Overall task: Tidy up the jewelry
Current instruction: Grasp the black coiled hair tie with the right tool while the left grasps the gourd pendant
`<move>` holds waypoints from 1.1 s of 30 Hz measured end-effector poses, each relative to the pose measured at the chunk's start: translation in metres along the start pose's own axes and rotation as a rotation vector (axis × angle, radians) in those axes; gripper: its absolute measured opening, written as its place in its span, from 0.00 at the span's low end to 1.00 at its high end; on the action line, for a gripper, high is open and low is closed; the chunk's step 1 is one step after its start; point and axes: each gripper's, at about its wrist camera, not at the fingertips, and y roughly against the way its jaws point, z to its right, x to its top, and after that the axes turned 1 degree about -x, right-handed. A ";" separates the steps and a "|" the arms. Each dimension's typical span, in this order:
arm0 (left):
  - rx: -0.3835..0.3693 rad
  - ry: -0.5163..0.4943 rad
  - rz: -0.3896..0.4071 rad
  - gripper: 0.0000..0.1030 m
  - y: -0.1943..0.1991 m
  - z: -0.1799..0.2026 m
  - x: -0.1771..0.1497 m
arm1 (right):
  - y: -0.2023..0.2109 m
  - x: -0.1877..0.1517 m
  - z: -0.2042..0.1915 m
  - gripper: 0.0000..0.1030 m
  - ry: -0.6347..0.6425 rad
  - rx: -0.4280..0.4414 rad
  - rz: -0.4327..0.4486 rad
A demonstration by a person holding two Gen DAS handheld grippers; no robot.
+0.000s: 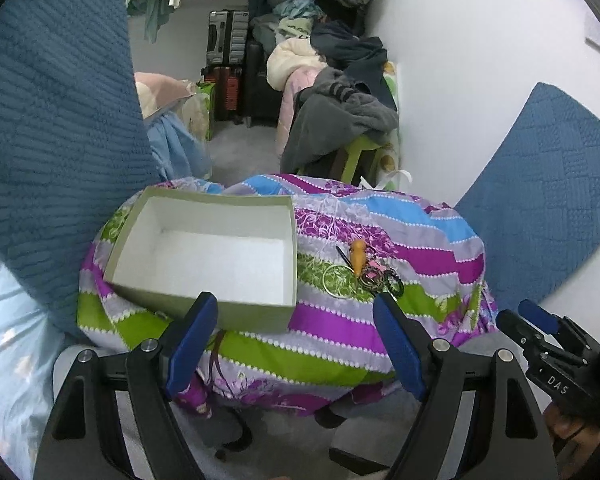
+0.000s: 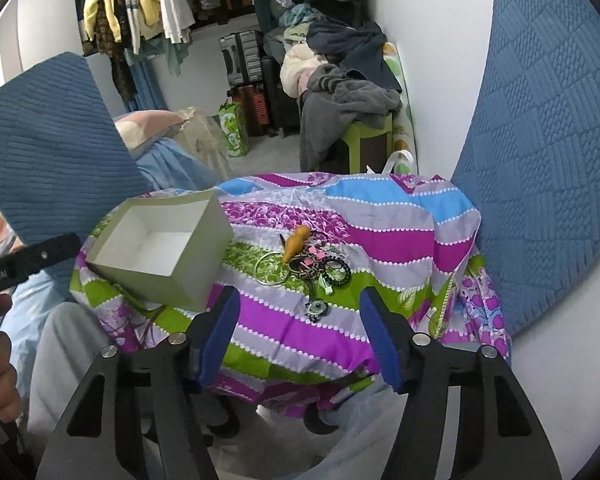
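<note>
The left gripper (image 1: pixel 296 312) is held wide open and empty at the near edge of the striped cloth (image 1: pixel 340 320); the right gripper (image 2: pixel 300 308) likewise. The jewelry (image 2: pixel 308 264) is heaped right of the empty box (image 1: pixel 204 248), unobstructed.
</note>
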 end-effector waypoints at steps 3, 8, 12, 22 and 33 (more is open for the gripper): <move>-0.017 -0.008 -0.004 0.78 -0.010 0.007 0.005 | -0.010 0.003 0.007 0.50 -0.009 0.001 0.001; -0.060 -0.006 -0.027 0.78 -0.032 0.016 0.011 | -0.027 0.007 0.016 0.50 -0.023 0.003 0.009; -0.090 -0.007 -0.050 0.78 -0.051 0.023 0.014 | -0.041 0.010 0.025 0.50 -0.037 0.008 0.009; -0.189 -0.009 -0.121 0.75 -0.110 0.040 0.008 | -0.092 0.007 0.051 0.50 -0.101 0.014 -0.044; -0.270 0.002 -0.237 0.47 -0.192 0.059 0.005 | -0.165 0.001 0.063 0.32 -0.074 0.083 -0.152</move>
